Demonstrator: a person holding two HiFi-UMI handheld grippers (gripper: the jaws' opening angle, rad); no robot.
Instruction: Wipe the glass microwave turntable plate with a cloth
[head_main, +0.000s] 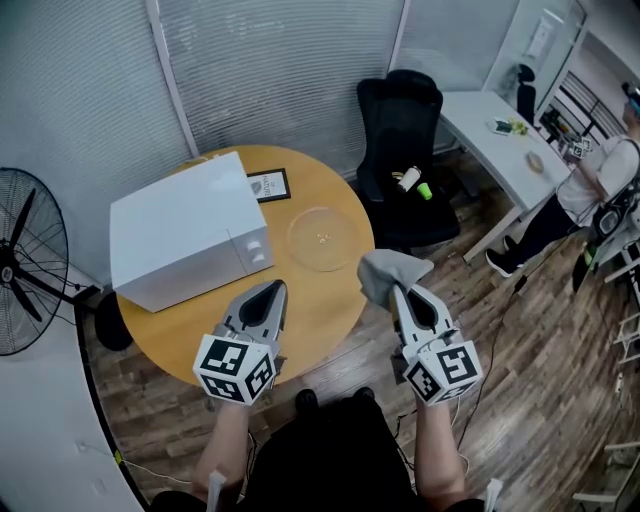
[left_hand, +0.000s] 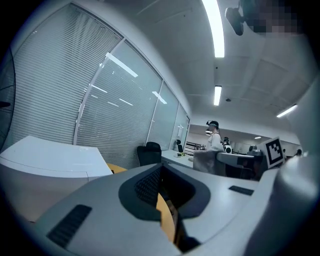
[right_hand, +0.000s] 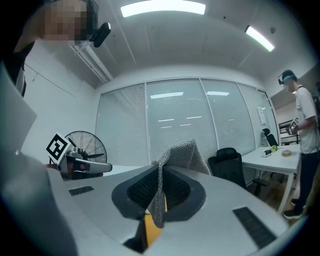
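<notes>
The clear glass turntable plate (head_main: 324, 238) lies flat on the round wooden table (head_main: 330, 290), to the right of the white microwave (head_main: 185, 230). My right gripper (head_main: 399, 287) hovers over the table's near right edge, shut on a grey cloth (head_main: 388, 272) that sticks up from its jaws; in the right gripper view the cloth (right_hand: 175, 165) stands pinched between the pads. My left gripper (head_main: 274, 289) is held near the table's front edge, shut and empty, level with the right one. Both grippers are short of the plate.
A small framed card (head_main: 269, 185) lies behind the plate. A black office chair (head_main: 400, 140) with small items on its seat stands beyond the table. A floor fan (head_main: 25, 265) is at left. A white desk (head_main: 510, 145) and a standing person (head_main: 590, 190) are at the right.
</notes>
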